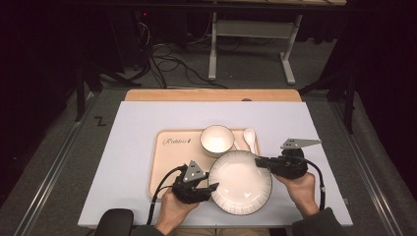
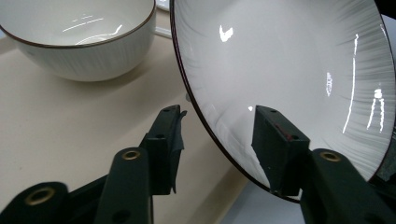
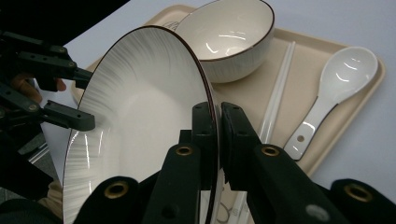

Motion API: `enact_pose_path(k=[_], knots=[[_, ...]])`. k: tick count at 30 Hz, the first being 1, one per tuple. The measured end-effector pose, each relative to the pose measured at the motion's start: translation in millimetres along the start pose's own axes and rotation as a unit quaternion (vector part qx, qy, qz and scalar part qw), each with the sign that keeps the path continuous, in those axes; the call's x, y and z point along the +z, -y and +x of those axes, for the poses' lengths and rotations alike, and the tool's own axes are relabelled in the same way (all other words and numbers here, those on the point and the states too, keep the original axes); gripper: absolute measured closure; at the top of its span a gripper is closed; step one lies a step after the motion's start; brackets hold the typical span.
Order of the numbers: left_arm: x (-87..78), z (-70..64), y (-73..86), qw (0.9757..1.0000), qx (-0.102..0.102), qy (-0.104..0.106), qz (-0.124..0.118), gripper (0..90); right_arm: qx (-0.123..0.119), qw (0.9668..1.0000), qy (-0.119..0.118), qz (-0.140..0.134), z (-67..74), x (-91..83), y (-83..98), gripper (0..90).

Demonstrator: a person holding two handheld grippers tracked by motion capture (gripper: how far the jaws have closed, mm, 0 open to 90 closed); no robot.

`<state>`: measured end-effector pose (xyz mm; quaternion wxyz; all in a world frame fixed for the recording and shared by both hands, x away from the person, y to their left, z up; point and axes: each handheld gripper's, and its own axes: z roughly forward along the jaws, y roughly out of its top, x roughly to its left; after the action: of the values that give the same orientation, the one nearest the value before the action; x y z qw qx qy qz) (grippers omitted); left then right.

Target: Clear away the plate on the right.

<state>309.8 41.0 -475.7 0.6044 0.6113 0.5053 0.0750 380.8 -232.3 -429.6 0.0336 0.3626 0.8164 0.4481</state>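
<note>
A large white plate (image 1: 241, 184) with a thin dark rim is tilted over the front right corner of a beige tray (image 1: 169, 162). My right gripper (image 1: 259, 161) is shut on the plate's right rim, and in the right gripper view its jaws (image 3: 217, 109) pinch the edge. My left gripper (image 1: 211, 188) is at the plate's left rim. In the left gripper view its jaws (image 2: 219, 114) straddle the rim of the plate (image 2: 289, 60). One jaw lies on the inner face and the other stands a little clear underneath.
On the tray stand a white bowl (image 1: 217, 139), a white spoon (image 1: 250, 139) and white chopsticks (image 3: 278, 93). The tray lies on a pale mat (image 1: 128, 147) on the table. A black object (image 1: 115, 221) sits at the front left corner.
</note>
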Motion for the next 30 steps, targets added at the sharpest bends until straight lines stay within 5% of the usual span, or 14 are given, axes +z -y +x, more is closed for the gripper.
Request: enact_pose_path(k=[21,30], knots=[[0.1,6.1,-24.6,0.9980,-0.056,-0.016,-0.024,80.7,-0.027,0.9995,0.008,-0.012,7.1,3.5,-3.3,85.9],[-1.0,5.2,-40.5,0.9976,-0.049,-0.013,-0.046,85.1,-0.028,0.9993,0.017,-0.017,13.5,-1.9,1.6,85.4]])
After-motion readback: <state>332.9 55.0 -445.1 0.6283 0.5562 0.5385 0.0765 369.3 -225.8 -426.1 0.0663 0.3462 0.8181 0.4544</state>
